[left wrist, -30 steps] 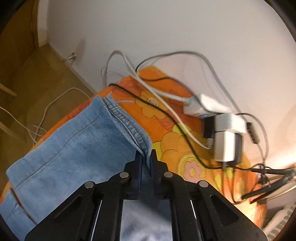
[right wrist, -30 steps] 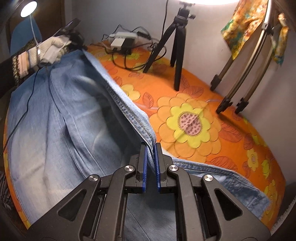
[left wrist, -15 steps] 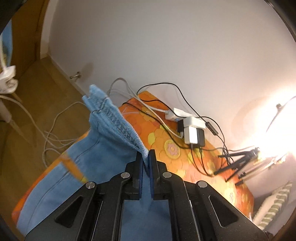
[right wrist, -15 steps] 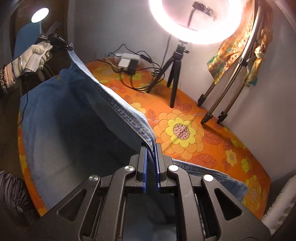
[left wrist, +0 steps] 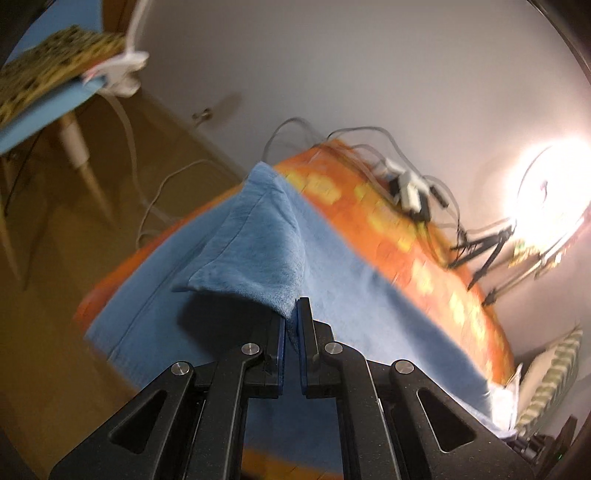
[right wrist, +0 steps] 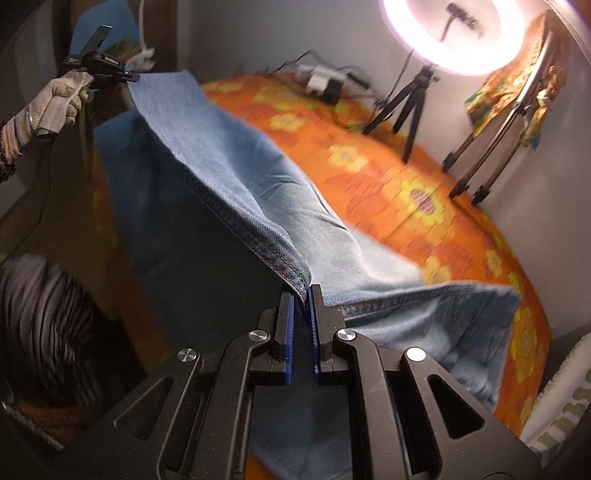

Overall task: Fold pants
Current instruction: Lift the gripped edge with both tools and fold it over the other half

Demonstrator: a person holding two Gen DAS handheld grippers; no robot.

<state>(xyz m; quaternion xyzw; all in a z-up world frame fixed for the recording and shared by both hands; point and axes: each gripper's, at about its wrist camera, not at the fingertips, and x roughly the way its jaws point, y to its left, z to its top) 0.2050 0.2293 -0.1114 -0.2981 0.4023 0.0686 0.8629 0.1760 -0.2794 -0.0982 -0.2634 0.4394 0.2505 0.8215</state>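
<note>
Broadly, an orange flowered cloth (right wrist: 388,177) covers the table, and the pale blue denim pants (right wrist: 229,177) lie spread across its near side, with one long seamed edge lifted off the surface and stretched between the two grippers. Behind them, by the white wall, stand a glowing ring light (right wrist: 456,35) on a black tripod (right wrist: 406,107), further stand legs (right wrist: 491,147) to its right, and a cluster of chargers and cables (right wrist: 323,79). In the right wrist view the right gripper (right wrist: 300,306) has its jaws pinching the stitched edge of the denim. A gloved hand (right wrist: 61,101) at far left holds the left gripper (left wrist: 291,325), whose jaws are pressed together on a raised corner of the fabric.
</note>
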